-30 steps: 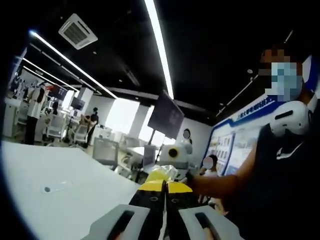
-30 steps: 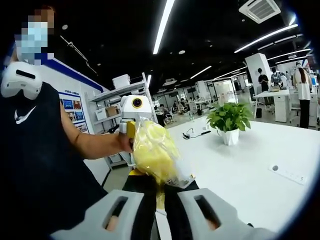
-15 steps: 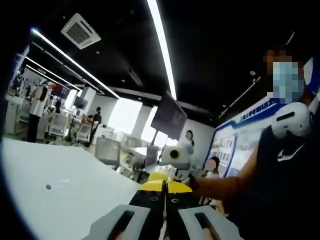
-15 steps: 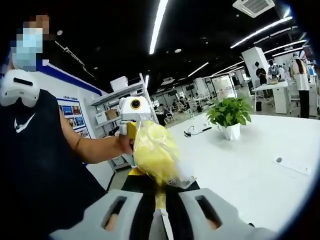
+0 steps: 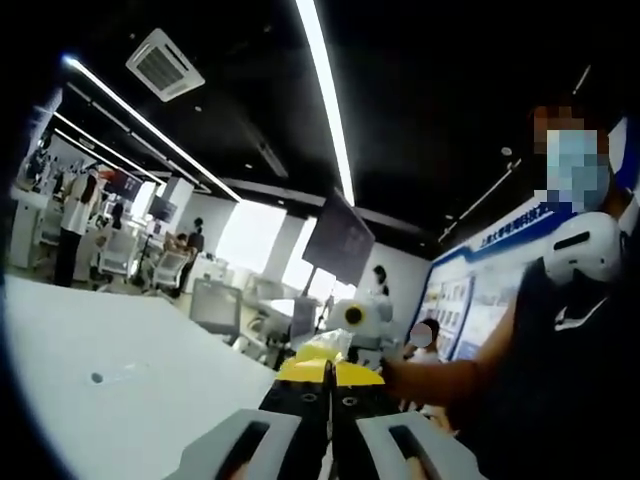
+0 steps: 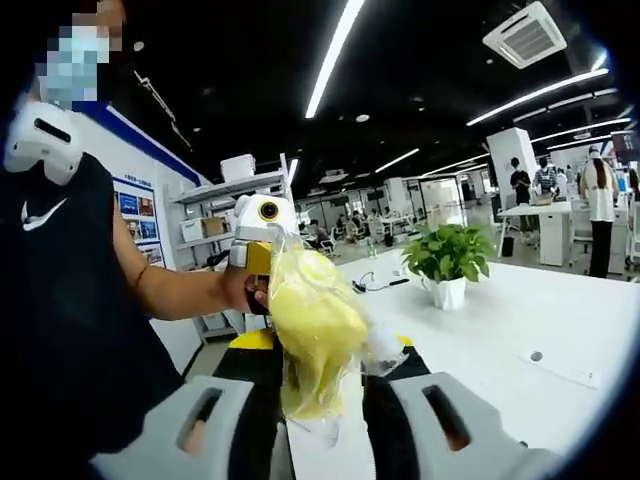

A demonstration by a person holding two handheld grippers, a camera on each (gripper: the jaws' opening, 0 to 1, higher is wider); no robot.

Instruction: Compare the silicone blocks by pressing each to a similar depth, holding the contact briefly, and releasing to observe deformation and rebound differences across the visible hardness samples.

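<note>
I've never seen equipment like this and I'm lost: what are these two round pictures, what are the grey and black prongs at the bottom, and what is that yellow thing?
There is no robot here. A person holds a hand tool with two jaws in each hand, and a fisheye camera rides on each tool, looking along its jaws. In the right gripper view, the right gripper is shut on a yellow lump in clear plastic wrap, and the left gripper grips its upper end. In the left gripper view, the left gripper has its jaws together on that same yellow lump, and the right gripper faces it. Behind them is a white table with a potted plant.
</note>
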